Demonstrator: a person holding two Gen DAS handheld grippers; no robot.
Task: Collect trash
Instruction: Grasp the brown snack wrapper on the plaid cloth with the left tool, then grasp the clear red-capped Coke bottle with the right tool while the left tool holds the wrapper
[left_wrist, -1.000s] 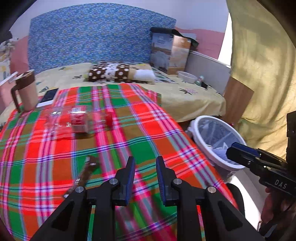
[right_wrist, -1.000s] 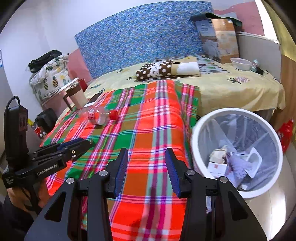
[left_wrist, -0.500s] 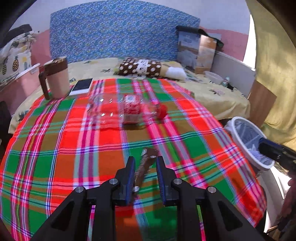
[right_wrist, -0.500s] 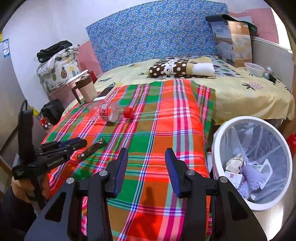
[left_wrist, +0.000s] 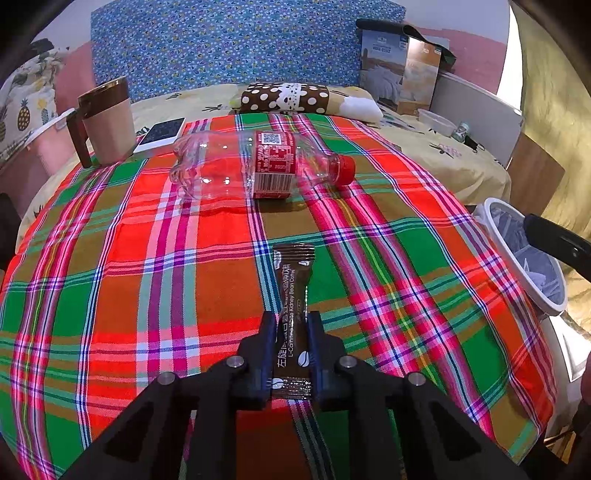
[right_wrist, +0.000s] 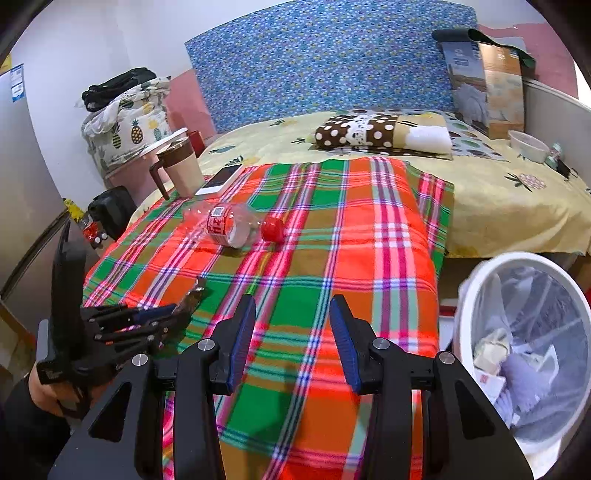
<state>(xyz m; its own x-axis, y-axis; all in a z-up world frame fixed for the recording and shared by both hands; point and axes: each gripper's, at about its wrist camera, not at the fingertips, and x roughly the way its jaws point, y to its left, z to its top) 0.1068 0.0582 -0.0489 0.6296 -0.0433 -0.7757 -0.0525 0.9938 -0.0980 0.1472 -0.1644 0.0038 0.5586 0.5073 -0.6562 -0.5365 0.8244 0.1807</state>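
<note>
A brown coffee sachet (left_wrist: 293, 295) lies lengthwise on the plaid cloth (left_wrist: 147, 277). My left gripper (left_wrist: 291, 325) straddles its near half, jaws closing, and the pads touch both edges of it. The right wrist view shows the left gripper (right_wrist: 162, 314) low at the left with the sachet (right_wrist: 194, 293) sticking out of it. Farther back, an empty clear bottle (left_wrist: 258, 166) with a red cap lies on its side. My right gripper (right_wrist: 291, 310) hovers open over the cloth's near part with nothing between its fingers. The white bin (right_wrist: 469, 295) holding trash stands at the right.
A tan mug (left_wrist: 107, 118) and a white phone (left_wrist: 160, 134) sit at the cloth's far left corner. Behind are a spotted pillow (left_wrist: 284, 98), a box (left_wrist: 402, 74) and a bowl (right_wrist: 528, 146) on the yellow bed. The bin (left_wrist: 495, 221) stands off the cloth's right edge.
My left gripper swung left and down over the sachet, and its jaws narrowed onto it. The right gripper drifted left, so the bin slid toward the right edge of its view.
</note>
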